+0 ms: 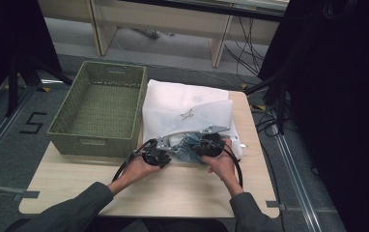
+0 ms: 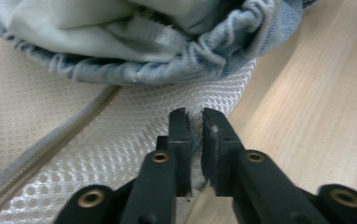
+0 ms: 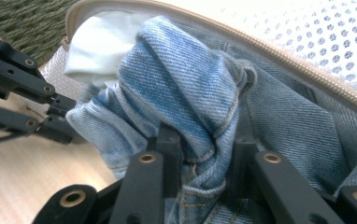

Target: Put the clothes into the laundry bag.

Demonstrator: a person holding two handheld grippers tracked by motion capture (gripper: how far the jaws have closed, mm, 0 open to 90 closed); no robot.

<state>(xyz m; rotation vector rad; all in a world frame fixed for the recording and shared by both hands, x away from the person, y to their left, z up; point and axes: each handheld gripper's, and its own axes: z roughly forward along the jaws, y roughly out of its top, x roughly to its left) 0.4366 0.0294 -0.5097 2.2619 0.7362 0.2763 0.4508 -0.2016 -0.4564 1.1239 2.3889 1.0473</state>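
Left gripper (image 2: 195, 123) pinches mesh bag (image 2: 134, 135) near edge; right gripper (image 3: 204, 140) clamps bunched jeans (image 3: 200, 93). Denim soft, bulky; grab thick folds.

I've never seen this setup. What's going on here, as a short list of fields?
scene: wooden table, green woven basket at its far left
work: denim garment at the mouth of a white mesh laundry bag
left gripper: shut on the mesh bag's edge
right gripper: shut on a fold of the denim
basket: nothing visible in it
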